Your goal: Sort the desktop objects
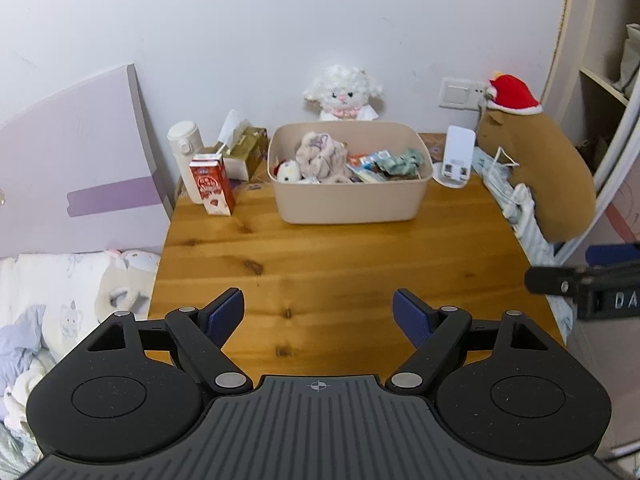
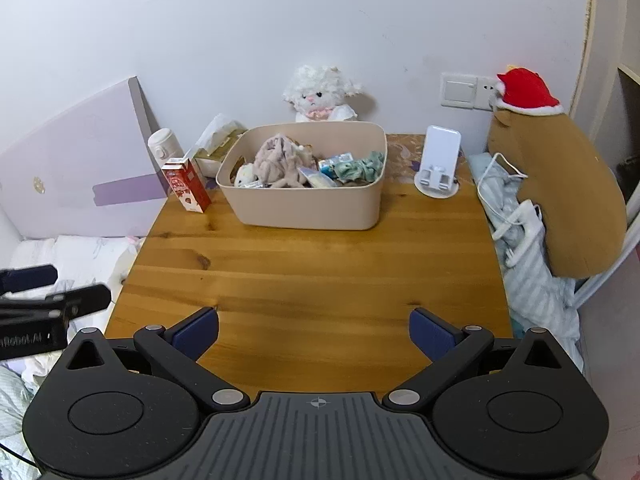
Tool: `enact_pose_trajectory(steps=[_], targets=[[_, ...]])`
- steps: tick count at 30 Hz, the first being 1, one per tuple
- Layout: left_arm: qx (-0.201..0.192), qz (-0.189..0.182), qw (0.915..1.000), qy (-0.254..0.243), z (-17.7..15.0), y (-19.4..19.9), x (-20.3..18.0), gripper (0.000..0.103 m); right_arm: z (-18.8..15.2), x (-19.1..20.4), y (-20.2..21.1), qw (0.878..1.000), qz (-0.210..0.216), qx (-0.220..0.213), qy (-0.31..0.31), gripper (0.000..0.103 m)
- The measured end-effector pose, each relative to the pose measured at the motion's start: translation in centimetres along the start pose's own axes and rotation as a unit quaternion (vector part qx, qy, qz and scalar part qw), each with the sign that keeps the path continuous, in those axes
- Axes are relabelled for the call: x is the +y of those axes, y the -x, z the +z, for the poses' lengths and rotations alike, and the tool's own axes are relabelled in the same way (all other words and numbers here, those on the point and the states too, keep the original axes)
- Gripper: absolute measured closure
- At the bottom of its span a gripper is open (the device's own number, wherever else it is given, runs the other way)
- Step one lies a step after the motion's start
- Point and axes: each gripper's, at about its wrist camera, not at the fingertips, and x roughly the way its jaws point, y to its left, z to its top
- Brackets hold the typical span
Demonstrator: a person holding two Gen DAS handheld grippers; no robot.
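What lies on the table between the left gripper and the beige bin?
Nothing: in the left wrist view, only bare wooden table stretches from the open left gripper to the beige bin.

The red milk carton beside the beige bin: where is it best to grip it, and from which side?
Probably grip the red milk carton across its narrow flat side faces, at mid-height, coming from the open table front. It stands upright, the white bottle is close behind it, and the beige bin stands to its right.
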Motion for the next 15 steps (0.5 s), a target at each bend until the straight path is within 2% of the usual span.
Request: enact_pose_trajectory(steps=[4, 15], targets=[[0.009, 0.010, 0.9999, -0.005, -1.1, 0.9, -0.1, 0.020, -0.8, -0.3, 1.4, 1.000, -0.016, -0.009, 0.012, 0.000], [0.009, 0.008, 0.9998, 0.015, -2.3, 3.2, -0.3, 0.020, -2.8, 0.0, 3.1, 1.000, -0.008, 0.007, 0.026, 0.000]])
